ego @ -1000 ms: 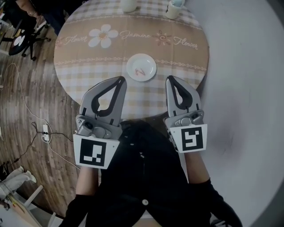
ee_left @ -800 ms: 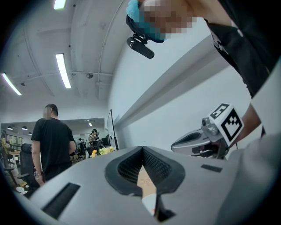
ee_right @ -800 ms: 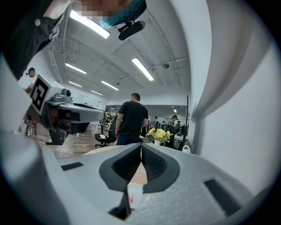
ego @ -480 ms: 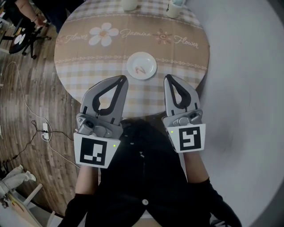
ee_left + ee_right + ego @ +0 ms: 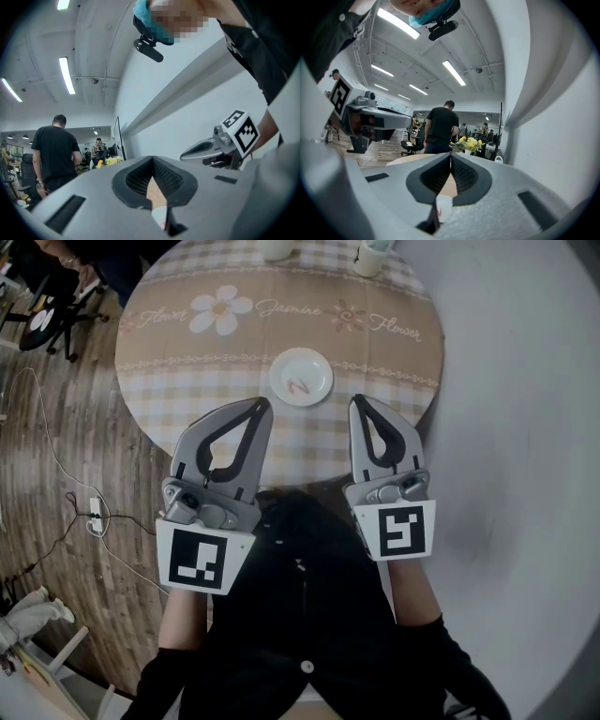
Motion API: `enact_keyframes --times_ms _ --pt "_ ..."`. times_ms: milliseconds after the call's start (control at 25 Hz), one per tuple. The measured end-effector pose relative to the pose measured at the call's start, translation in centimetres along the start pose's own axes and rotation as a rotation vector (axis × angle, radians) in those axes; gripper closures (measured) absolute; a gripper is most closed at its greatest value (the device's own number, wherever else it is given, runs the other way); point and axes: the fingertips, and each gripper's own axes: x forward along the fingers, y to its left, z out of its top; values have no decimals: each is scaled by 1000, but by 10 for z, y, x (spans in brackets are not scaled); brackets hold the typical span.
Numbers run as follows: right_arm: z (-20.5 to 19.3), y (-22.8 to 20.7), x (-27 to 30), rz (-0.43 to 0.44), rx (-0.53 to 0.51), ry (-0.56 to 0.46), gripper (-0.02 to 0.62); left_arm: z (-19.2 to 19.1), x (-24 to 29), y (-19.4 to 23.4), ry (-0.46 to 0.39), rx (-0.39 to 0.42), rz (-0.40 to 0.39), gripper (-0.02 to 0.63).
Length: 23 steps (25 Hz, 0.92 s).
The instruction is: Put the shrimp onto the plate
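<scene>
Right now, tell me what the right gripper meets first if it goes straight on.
Likely nothing near: the right gripper, fingers shut, points out over the table, passing right of the plate. Its height above the table is unclear.

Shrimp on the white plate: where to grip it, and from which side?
Grip the shrimp across the middle of its curved body, probably from straight above. It lies flat near the centre of the plate, so fingers coming from the side would likely hit the rim. It is too small here to tell head from tail.
</scene>
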Motion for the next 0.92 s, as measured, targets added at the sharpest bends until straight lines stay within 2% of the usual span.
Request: enact_keyframes --times_ms 920 --pt "-6 7 5 24 -3 19 594 -3 0 3 3 -3 2 604"
